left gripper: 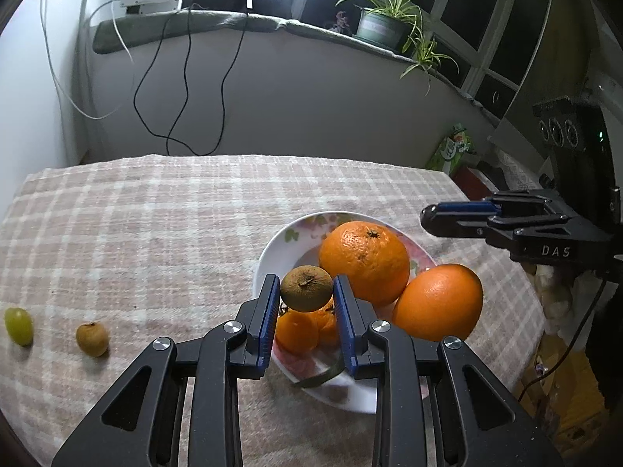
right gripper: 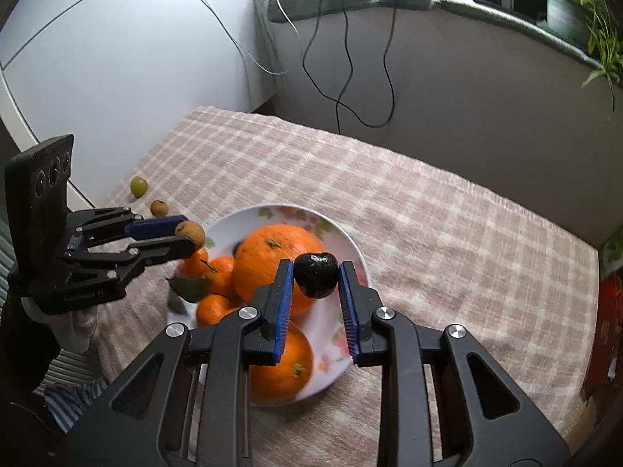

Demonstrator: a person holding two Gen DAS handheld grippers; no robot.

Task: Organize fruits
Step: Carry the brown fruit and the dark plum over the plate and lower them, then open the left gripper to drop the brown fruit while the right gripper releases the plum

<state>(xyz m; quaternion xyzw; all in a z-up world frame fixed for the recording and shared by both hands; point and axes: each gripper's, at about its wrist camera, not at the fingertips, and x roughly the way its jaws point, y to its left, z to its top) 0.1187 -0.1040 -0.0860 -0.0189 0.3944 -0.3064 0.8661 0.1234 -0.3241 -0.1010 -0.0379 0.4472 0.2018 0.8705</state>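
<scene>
Left wrist view shows the left gripper (left gripper: 307, 290) with its blue-padded fingers (left gripper: 268, 311) clamped on a small brown fruit (left gripper: 307, 288), held in the air just above the plate (left gripper: 272, 253), whose near rim sits at about 6 o'clock from the fruit. The plate already carries a large orange (left gripper: 364, 262) at 1 o'clock from the held fruit, a second orange (left gripper: 438, 301) at 3 o'clock resting over the rim, and small tangerines (left gripper: 298, 329) directly beneath. Right wrist view shows the right gripper (right gripper: 315, 282) with its fingers closed on a dark, glossy fruit (right gripper: 315, 280), hanging over the middle of the same plate. On the counter (left gripper: 155, 214) a green grape (left gripper: 17, 325) and another brown fruit (left gripper: 92, 338) lie well apart from the plate, at 9 o'clock. The step in hand appears to be setting both small fruits into the plate. To do it well, each gripper likely needs a free pocket of bare plate, not the crown of an orange, since a round fruit dropped there would probably roll off. Lowering close before parting the fingers, and releasing one at a time, should keep the two grippers from crowding each other.
</scene>
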